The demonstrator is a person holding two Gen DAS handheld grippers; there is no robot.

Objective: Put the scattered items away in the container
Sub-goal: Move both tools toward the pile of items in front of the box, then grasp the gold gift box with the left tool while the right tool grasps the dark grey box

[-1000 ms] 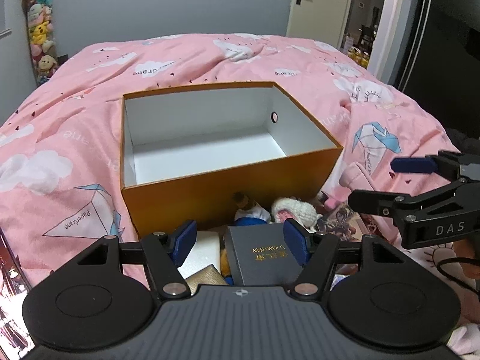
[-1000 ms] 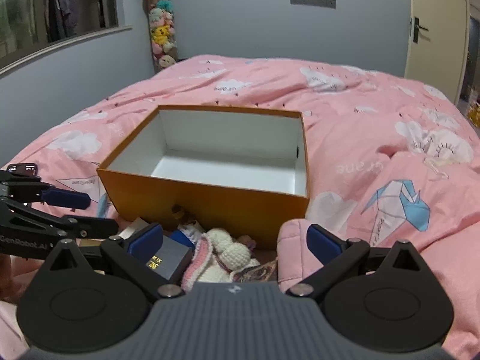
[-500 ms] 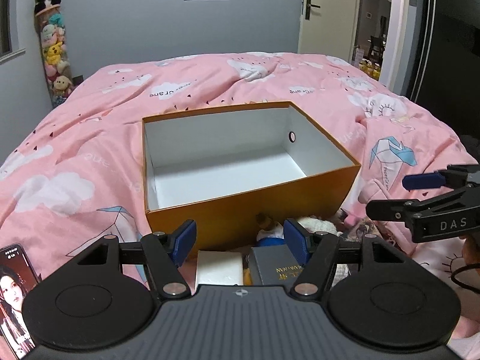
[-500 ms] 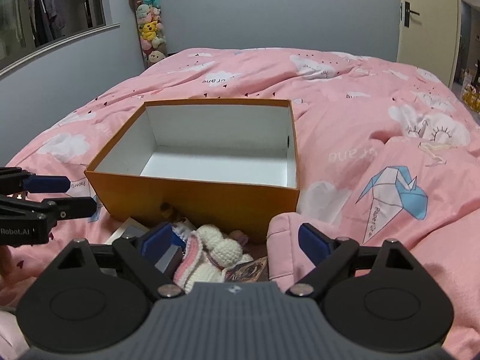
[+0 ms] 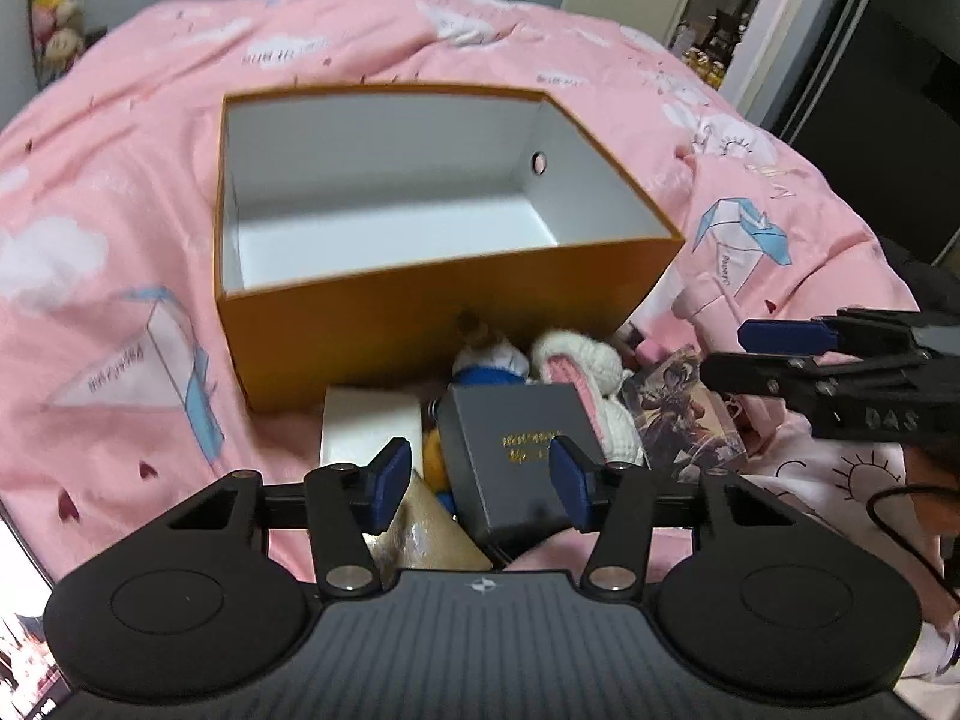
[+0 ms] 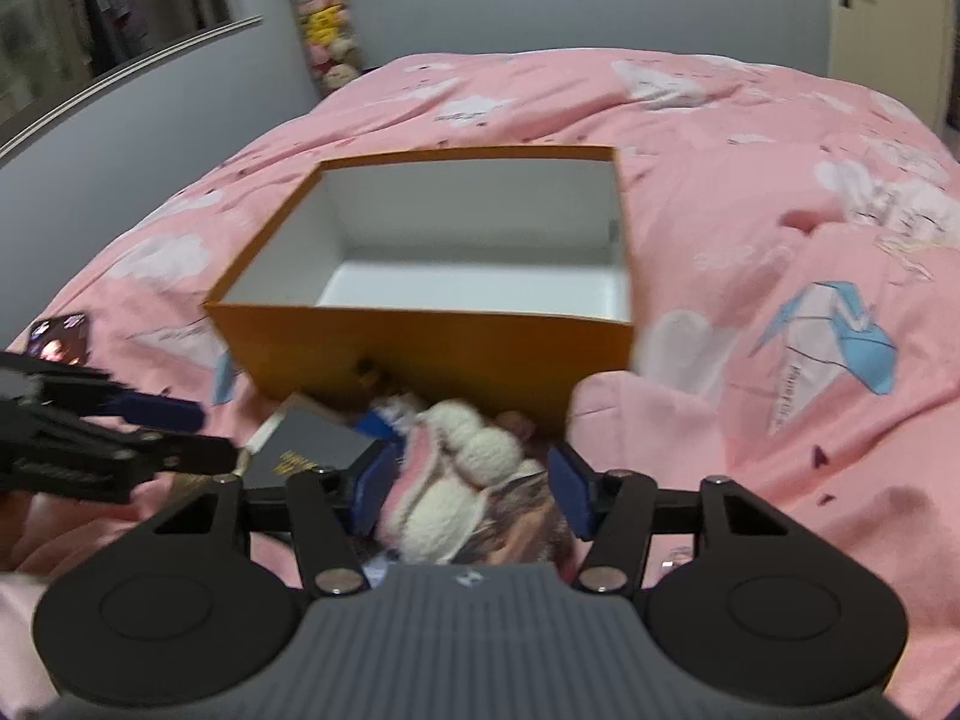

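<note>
**On a pink quilt, a box waits unfilled**

A pink bedspread (image 5: pixel 150 180) carries the orange box (image 5: pixel 432 306), its white inside bare. Against its near wall lie my targets: my left gripper (image 5: pixel 474 474), jaws just narrowing, straddles the dark case (image 5: pixel 510 456) without pressing; my right gripper (image 6: pixel 468 483), likewise closing, brackets the knitted toy (image 6: pixel 468 462), contact unclear.

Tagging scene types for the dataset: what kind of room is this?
Most likely a home bedroom. A bed with a pink quilt fills the view, a column of stuffed toys stands against the grey wall, and a door is at the far end.
</note>
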